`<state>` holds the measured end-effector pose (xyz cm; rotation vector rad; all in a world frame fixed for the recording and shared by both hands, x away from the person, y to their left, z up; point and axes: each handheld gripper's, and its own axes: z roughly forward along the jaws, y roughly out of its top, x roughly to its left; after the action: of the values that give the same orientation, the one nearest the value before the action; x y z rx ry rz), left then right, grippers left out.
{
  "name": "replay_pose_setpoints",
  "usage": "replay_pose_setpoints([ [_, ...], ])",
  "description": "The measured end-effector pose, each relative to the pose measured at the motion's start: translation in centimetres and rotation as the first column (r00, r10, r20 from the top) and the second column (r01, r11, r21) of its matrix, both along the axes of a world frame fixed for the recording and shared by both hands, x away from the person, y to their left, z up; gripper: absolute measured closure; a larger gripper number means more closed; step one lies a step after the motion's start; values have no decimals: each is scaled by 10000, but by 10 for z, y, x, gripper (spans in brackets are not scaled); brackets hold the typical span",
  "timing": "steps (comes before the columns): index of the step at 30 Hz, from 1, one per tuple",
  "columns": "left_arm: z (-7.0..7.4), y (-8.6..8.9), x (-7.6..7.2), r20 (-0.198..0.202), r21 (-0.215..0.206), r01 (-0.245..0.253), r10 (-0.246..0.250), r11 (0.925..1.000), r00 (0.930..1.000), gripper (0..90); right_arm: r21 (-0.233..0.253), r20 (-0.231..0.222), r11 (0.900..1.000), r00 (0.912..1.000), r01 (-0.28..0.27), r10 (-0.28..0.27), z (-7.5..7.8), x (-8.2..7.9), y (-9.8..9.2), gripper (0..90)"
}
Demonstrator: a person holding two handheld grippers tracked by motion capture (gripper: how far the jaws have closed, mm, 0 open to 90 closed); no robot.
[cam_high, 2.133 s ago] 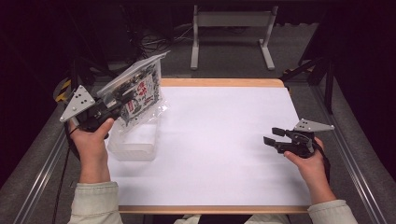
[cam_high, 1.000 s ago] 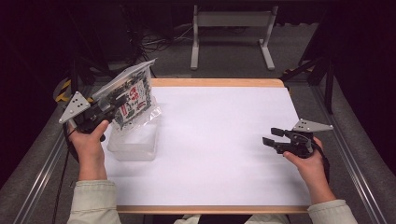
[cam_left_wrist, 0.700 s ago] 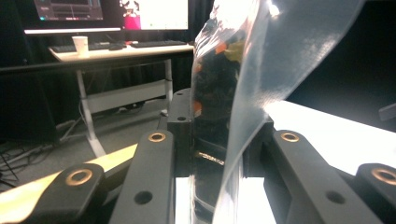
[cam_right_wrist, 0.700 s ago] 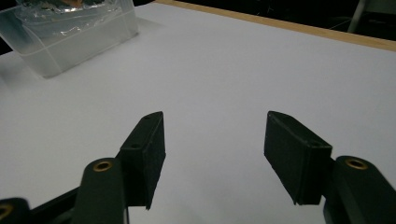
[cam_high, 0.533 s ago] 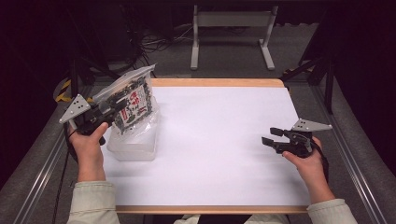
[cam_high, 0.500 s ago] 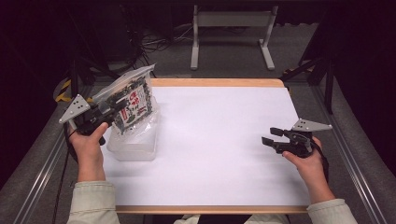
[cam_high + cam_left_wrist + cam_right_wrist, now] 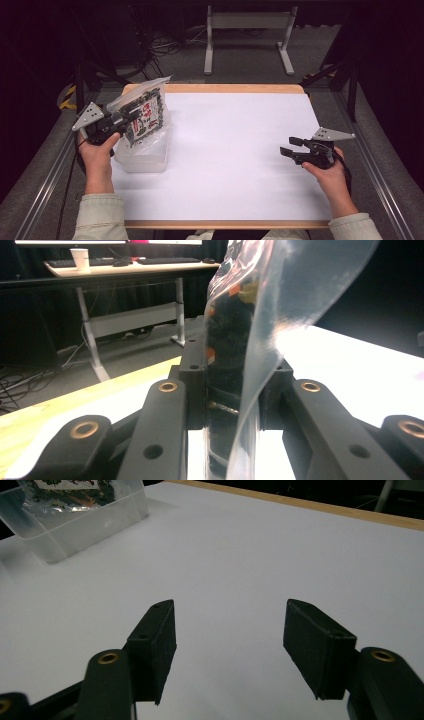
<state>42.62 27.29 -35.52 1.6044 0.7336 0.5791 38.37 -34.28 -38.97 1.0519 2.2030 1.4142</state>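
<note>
Two tongs: the left gripper (image 7: 121, 120) pinches a clear plastic snack bag (image 7: 145, 115) over a clear plastic box (image 7: 142, 152), ready to drop it in; the right gripper (image 7: 288, 146) waits, wide open, holding nothing.

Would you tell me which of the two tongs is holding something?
The left tongs are clamped on the snack bag above the clear tub; the right tongs are open, empty.

The table (image 7: 300, 91) shows a pale wood edge around a matt white sheet (image 7: 235, 150) that looks like paper. On the sheet's left side stands a tub (image 7: 142, 159) of clear, slightly frosted plastic. Over the tub, the packet (image 7: 145, 112) is glossy clear film, its printed face shining. Both grippers' jaws are matt black plastic with brass-coloured rivets.
</note>
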Motion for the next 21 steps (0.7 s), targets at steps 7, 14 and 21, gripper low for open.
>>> replay_pose_setpoints([
  [7, -11, 7, 3, -146, -480, -65, 58, 9988, 9999, 711, 7, -70, 10000, 10000, 6, -6, -1, 0, 0, 383],
  [14, -17, 9, 5, -552, -426, -269, 245, 9987, 9982, 708, 44, -88, 10000, 10000, 8, -8, -2, 1, 1, 382],
  [21, -20, 14, 5, -678, -551, -597, 559, 9967, 9961, 692, 92, -87, 10000, 10000, 23, -22, -1, 0, 0, 383],
])
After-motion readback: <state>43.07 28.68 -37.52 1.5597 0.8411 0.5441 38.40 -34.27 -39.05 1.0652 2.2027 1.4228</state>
